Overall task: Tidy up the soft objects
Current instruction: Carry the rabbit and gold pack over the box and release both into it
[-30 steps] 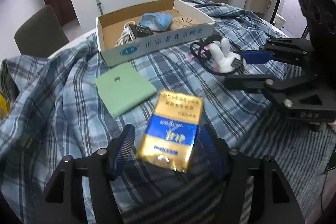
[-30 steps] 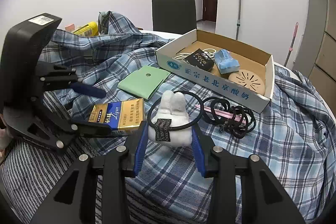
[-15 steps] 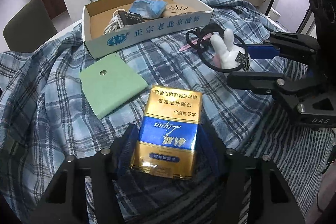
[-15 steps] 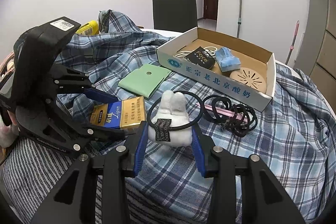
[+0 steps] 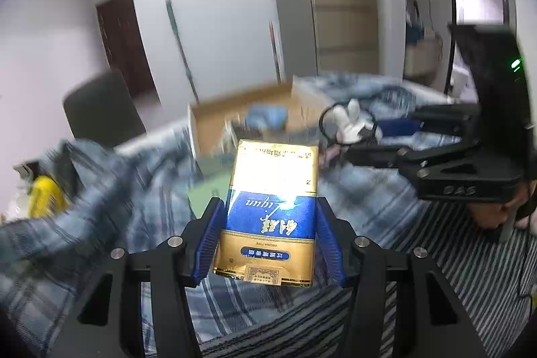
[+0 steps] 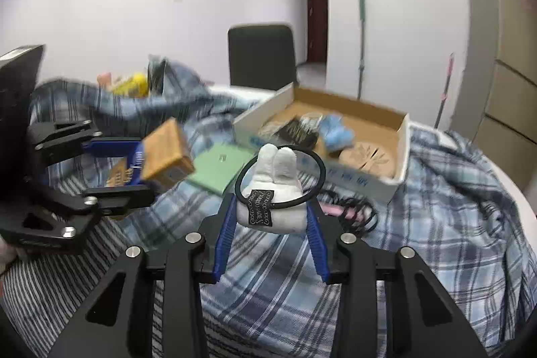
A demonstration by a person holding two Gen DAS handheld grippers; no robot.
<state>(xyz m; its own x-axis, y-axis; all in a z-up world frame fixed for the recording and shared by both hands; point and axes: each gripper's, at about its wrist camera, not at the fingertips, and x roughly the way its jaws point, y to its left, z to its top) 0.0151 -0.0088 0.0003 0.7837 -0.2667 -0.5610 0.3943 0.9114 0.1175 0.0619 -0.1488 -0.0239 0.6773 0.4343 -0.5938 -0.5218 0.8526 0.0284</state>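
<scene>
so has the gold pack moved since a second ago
Yes. The gold pack was lying on the plaid cloth beside the green pouch; now it is lifted off the cloth between the left gripper's closing jaws, toward the box.

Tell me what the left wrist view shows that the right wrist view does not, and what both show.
Only the left wrist view shows the printed blue and gold face of the cigarette pack and a person's hand under the right hand-held gripper. Only the right wrist view shows the black hair ties on the cloth. Both show the white bunny, the cardboard box and the green pouch.
</scene>
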